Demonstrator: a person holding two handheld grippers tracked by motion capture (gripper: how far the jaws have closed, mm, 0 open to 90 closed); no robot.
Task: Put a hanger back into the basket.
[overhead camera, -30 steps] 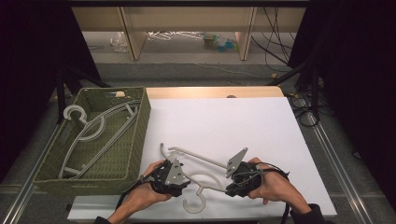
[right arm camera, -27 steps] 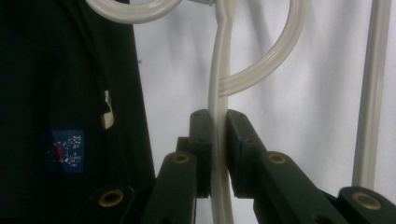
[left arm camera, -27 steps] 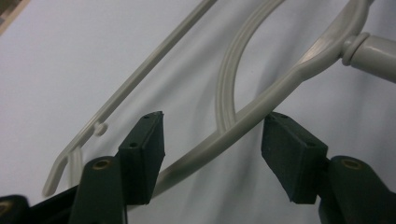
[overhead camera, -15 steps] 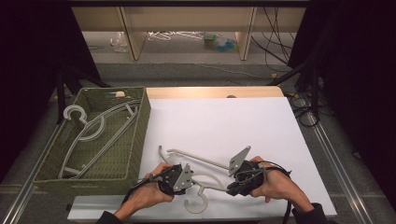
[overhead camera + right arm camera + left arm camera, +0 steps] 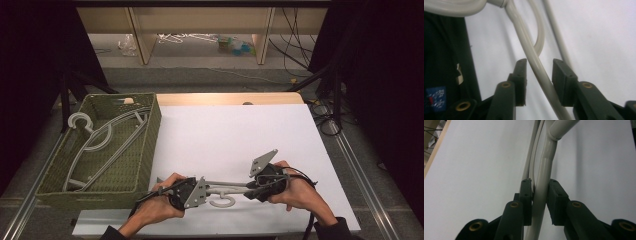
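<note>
A person's two forearms come in from the near edge of a white table [image 5: 240, 130], each hand wrapped around a black two-jaw gripper. The left hand [image 5: 155, 207] lies low near the near edge, left of centre, knuckles up, its left gripper [image 5: 202, 189] pointing to the right along the table. The right hand [image 5: 295, 192] sits right of centre, wrist bent inward, and its right gripper [image 5: 247, 192] points left, toward the other one. A grey three-cornered plate stands tilted on top of each gripper.

Between the two grippers, close to the near edge, lies a pale grey plastic hanger [image 5: 225, 192], its hook curling toward the person. In the left gripper view, the jaws are clenched on a bar of the hanger [image 5: 541, 195], both pads pressing its sides, with a thinner wire part running just beside it. In the right gripper view, the jaws stand apart around another bar of the hanger [image 5: 536, 67]; the bar passes between them near the left pad, with clear space before the right pad.

Farther off, along the table's left edge, sits an olive-green woven basket [image 5: 145, 150]. Inside it lie more pale hangers [image 5: 100, 140], one hook resting over the far left rim.

Beyond the table's far edge, a wooden shelf unit [image 5: 200, 20] stands on the floor, and black cables [image 5: 300, 45] trail at the right.
</note>
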